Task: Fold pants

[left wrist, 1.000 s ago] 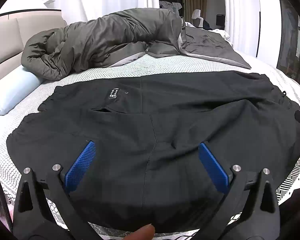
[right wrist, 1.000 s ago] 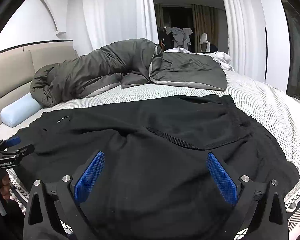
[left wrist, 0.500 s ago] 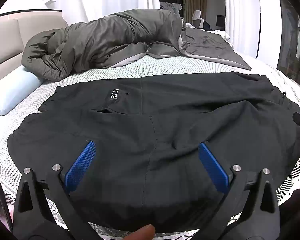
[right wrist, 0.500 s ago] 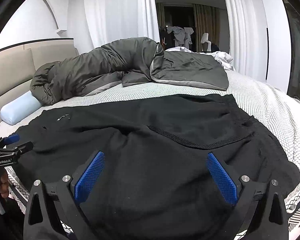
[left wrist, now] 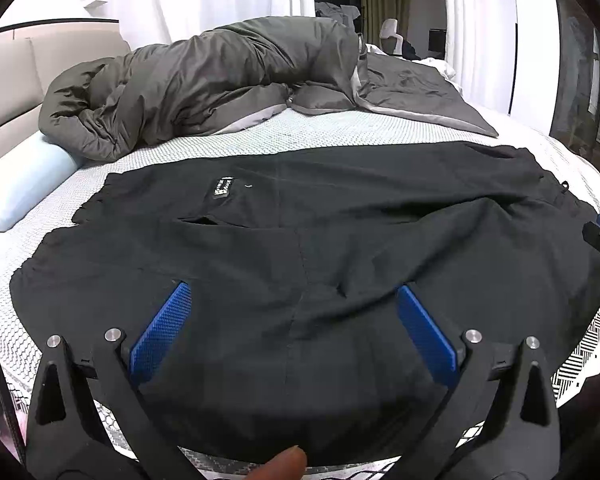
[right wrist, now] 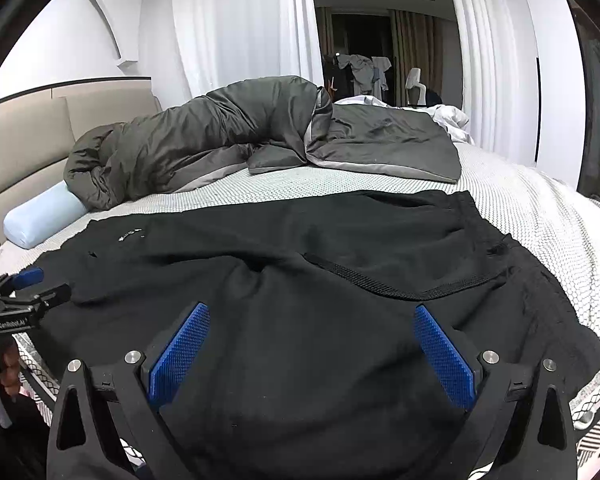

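Almost no motion since a second ago: right gripper has dropped slightly toward the pants. Left gripper and right gripper both spread wide, holding nothing. Pants lie flat on bed, directly ahead of and under both sets of fingers.

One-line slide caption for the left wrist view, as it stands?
Open left hand-held gripper poised over black pants spread flat on the bed, grey duvet bunched behind.
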`<state>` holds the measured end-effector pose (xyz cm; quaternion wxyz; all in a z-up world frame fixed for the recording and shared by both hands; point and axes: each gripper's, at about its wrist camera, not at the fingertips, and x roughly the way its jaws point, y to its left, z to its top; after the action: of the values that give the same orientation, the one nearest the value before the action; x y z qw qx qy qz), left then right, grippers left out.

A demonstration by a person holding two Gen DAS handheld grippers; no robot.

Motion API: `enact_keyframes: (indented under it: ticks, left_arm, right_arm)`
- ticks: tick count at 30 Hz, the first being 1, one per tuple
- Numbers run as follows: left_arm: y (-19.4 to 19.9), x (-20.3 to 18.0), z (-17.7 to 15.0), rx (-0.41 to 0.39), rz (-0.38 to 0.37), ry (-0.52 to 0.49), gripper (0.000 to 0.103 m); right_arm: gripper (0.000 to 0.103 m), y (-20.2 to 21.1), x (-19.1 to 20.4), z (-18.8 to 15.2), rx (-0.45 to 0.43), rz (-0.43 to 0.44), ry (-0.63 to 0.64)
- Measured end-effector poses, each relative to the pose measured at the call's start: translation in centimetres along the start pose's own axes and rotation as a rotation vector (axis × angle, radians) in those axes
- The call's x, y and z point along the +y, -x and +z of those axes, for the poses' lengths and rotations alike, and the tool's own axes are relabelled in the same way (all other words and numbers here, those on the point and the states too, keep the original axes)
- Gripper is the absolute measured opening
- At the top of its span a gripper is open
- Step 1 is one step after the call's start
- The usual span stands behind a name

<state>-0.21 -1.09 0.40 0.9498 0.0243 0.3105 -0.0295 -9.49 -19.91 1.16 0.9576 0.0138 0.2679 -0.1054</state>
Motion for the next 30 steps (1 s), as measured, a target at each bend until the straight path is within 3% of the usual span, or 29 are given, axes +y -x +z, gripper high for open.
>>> enact_keyframes:
  ticks: [5, 13, 19, 23, 27, 30]
  left_arm:
    - [-0.1, -0.4, -0.1, -0.005, 0.005, -0.012, 0.102]
    - [-0.3, 0.3, -0.3, -0.007, 0.008, 0.005, 0.102]
    - [0.0, 2.2, -0.5, -0.002, 0.016, 0.064, 0.102]
    - [0.8, 4.4, -0.9, 0.005, 0.038, 0.098, 0.102]
    - [2.3, 8.6, -1.1, 0.019, 0.063, 0.19, 0.102]
    - [4.1, 12.6, -1.3, -0.014, 0.112, 0.279, 0.102]
  right_arm:
    - [0.103, 0.0, -0.2, 0.0, 0.01, 0.043, -0.017]
    - [0.103, 0.4, 0.4, -0.1, -0.009, 0.022, 0.017]
    - [0.103, 0.3, -0.1, 0.3, 0.021, 0.054, 0.016]
    - [0.103, 0.7, -1.0, 1.7, 0.014, 0.029, 0.013]
    - [0.103, 1.8, -2.7, 3.7, -0.014, -0.019, 0.035]
    - [0.103, 2.6, -4.3, 4.7, -0.018, -0.052, 0.039]
